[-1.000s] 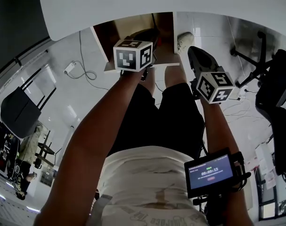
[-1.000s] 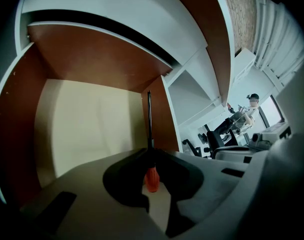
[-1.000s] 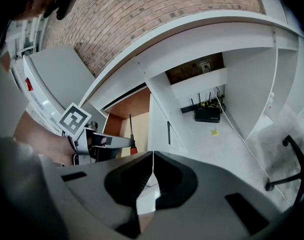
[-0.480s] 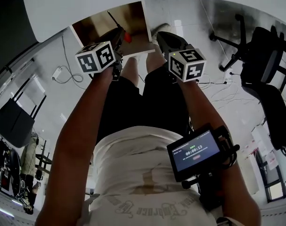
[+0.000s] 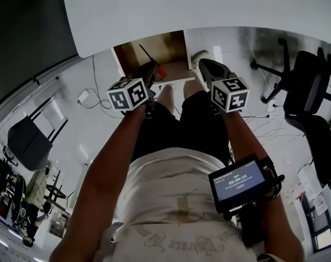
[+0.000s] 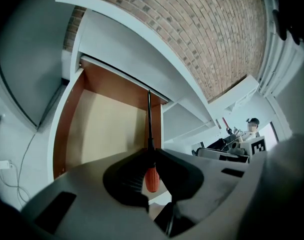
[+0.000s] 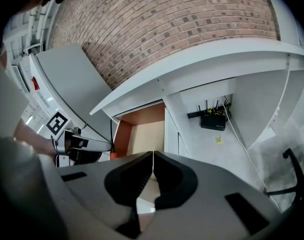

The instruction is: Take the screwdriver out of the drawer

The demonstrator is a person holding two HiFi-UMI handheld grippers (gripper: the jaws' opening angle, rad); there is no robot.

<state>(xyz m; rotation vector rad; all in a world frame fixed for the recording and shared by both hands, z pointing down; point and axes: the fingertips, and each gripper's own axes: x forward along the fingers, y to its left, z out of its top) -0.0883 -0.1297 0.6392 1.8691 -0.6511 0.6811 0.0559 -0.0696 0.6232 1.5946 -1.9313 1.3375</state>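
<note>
A screwdriver (image 5: 162, 71) with an orange handle and a thin black shaft is clamped in my left gripper (image 5: 153, 71), which is shut on it. In the left gripper view the screwdriver (image 6: 150, 178) points up and away from the left gripper (image 6: 150, 156), over the open wooden drawer (image 6: 106, 129). The drawer (image 5: 121, 56) hangs open under the white desk (image 5: 209, 4), and its inside looks bare. My right gripper (image 5: 204, 65) hovers just right of the drawer's front, shut with nothing in it. In the right gripper view the right gripper (image 7: 153, 156) faces the drawer (image 7: 144, 134).
Black office chairs (image 5: 310, 86) stand on the right and a dark chair (image 5: 23, 135) on the left. A white adapter with a cable (image 5: 83, 95) lies on the floor. A black router (image 7: 214, 120) sits under the desk. Behind it is a brick wall (image 7: 182, 19).
The left gripper has come up from the drawer with the screwdriver, whose orange handle and shaft now show above the drawer front. The right gripper has drawn level beside it.
</note>
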